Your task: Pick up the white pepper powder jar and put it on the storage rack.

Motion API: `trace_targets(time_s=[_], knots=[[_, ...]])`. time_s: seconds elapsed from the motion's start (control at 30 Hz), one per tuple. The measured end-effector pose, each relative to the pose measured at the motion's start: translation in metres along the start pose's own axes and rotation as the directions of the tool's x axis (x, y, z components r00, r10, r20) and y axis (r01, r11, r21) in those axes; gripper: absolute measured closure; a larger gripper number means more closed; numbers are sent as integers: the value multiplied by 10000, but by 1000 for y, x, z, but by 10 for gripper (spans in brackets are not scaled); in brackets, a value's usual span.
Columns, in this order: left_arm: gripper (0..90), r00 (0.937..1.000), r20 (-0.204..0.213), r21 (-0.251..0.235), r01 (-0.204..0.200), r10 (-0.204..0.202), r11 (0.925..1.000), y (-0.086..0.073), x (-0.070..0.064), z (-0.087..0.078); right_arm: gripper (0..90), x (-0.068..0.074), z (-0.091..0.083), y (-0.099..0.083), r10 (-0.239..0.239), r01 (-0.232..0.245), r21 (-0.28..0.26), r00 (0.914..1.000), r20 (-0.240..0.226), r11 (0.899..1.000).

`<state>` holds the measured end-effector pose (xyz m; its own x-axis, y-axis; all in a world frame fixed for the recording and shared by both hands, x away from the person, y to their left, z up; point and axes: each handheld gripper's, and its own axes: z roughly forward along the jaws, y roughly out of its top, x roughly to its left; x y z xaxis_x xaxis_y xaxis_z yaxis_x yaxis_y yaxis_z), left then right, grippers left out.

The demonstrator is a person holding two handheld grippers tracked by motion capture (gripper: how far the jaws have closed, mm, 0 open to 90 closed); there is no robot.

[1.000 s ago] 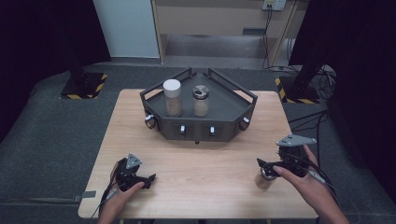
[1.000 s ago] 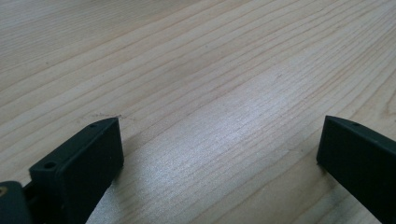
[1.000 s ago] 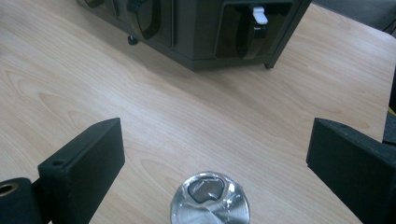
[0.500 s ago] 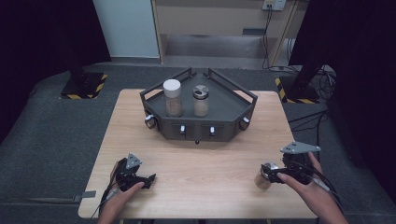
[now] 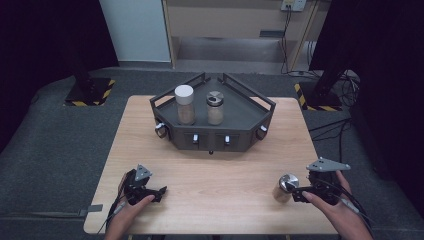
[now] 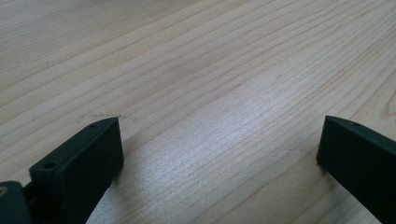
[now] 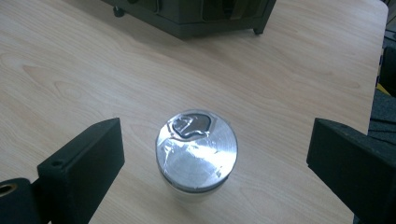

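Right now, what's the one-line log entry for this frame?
right gripper: open, straddling silver-lidded glass jar | left gripper: open over wooden table | dark rack: two jars

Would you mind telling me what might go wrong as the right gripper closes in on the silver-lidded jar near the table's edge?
1. The right gripper is open, with the jar nearer one of its fingers; that one may touch first and tip the jar.
2. The jar stands close to the table front edge, so a nudge might push it off.
3. Its lid looks smooth and shiny; a high grip could slip.
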<state>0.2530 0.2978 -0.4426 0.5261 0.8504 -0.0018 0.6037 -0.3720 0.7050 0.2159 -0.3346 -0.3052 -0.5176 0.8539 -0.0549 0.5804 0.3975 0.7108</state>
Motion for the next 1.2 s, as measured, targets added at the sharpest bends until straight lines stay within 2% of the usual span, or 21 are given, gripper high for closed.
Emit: trace_targets(time_s=[0.5,1.2], knots=[[0,10000,0,-3,4,-4,10000,0,0,0,40,0,5,-16,165,-160,292,9997,-152,9994],[0,10000,-7,-6,8,-8,10000,0,0,0,42,5,15,-29,268,-255,549,9994,-234,9982]])
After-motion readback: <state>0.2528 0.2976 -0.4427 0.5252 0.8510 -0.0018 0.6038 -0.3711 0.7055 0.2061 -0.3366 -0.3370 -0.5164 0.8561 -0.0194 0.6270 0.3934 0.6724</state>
